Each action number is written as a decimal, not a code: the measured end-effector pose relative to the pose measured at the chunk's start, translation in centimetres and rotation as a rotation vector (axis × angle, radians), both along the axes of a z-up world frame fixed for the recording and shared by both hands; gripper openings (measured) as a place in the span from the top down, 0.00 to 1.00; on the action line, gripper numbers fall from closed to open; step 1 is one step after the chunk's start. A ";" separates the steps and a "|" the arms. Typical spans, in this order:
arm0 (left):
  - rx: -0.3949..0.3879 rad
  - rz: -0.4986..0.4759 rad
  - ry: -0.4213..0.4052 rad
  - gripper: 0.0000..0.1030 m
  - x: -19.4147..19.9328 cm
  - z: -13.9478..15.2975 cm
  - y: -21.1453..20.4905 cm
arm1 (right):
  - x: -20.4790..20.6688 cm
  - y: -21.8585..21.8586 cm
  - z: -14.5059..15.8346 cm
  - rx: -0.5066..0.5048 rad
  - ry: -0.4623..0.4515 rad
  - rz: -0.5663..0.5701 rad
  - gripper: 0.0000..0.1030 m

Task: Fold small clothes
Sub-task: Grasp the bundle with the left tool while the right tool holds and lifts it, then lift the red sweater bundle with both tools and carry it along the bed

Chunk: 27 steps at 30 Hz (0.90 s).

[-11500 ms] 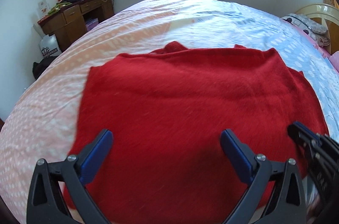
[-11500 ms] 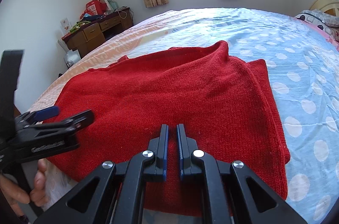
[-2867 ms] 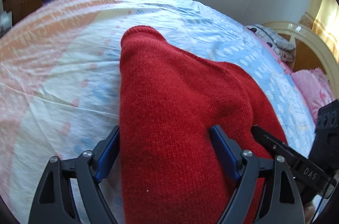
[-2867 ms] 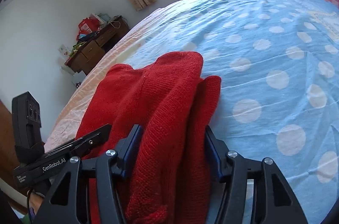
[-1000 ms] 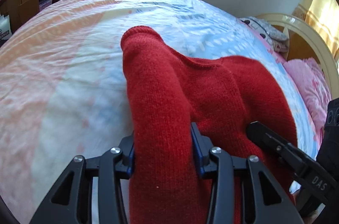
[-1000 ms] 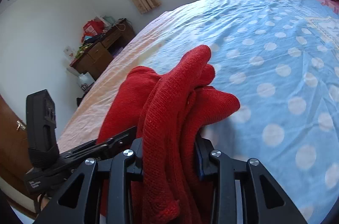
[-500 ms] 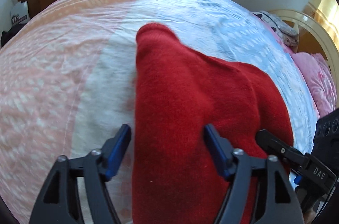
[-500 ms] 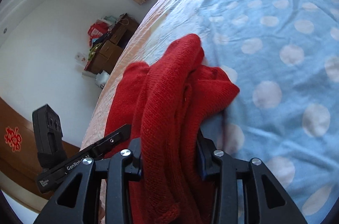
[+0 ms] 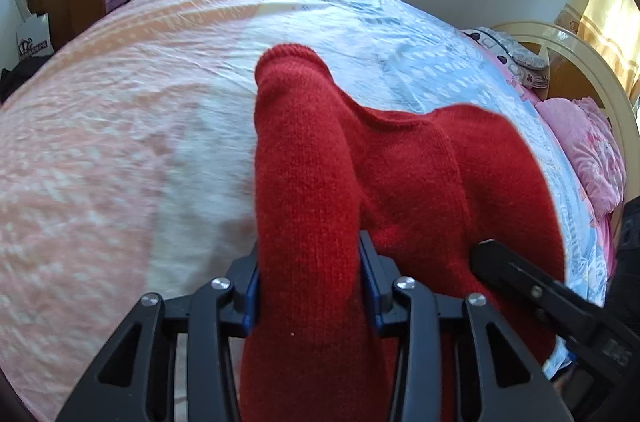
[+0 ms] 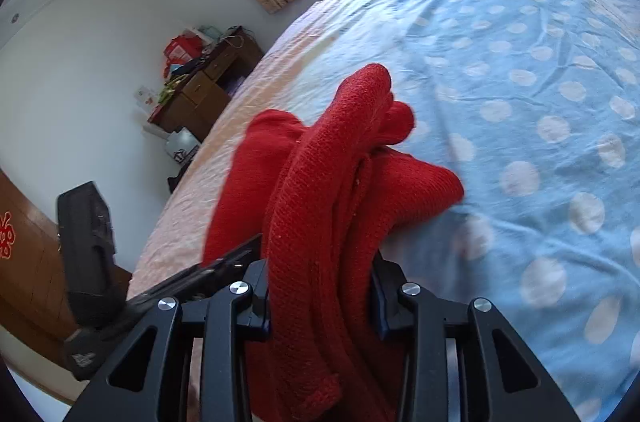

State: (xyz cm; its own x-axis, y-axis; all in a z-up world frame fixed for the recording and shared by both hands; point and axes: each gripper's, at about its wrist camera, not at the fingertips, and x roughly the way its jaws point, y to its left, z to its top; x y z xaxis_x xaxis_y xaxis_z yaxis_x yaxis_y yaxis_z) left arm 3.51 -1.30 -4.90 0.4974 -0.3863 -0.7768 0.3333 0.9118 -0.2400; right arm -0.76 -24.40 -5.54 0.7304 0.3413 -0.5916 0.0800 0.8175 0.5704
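Bed sheet [image 9: 120,150] bears red sweater [image 9: 400,182]; L gripper [image 9: 308,286] just re-closed, R gripper [image 10: 320,286] too, both pinching bunched knit. Risk: thick layers slip, fold collapses

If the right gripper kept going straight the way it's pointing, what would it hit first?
Probably the bed sheet. The right gripper is already clamped on the red sweater, which would go with it; depth is unclear.

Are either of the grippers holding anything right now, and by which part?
Both. The left gripper clamps a thick folded ridge of the red sweater; its jaws have just closed on it. The right gripper pinches a bunched stack of layers; which part, cannot tell.
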 end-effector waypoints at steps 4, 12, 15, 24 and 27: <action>0.008 0.033 -0.062 0.60 -0.6 1.6 2.4 | 0.0 2.6 1.7 0.009 -0.022 0.038 0.65; 0.009 0.158 -0.126 0.60 -0.6 3.6 8.7 | 2.1 9.1 4.1 0.022 -0.055 0.173 0.65; 0.029 0.216 -0.150 0.61 -0.3 3.9 11.0 | 3.1 12.0 4.4 0.017 -0.053 0.233 0.65; 0.008 0.396 -0.172 0.62 0.7 3.9 18.9 | 6.1 20.7 5.7 -0.094 -0.138 0.378 0.65; 0.016 0.443 -0.179 0.62 1.1 3.7 20.6 | 6.6 23.5 5.8 -0.145 -0.172 0.421 0.65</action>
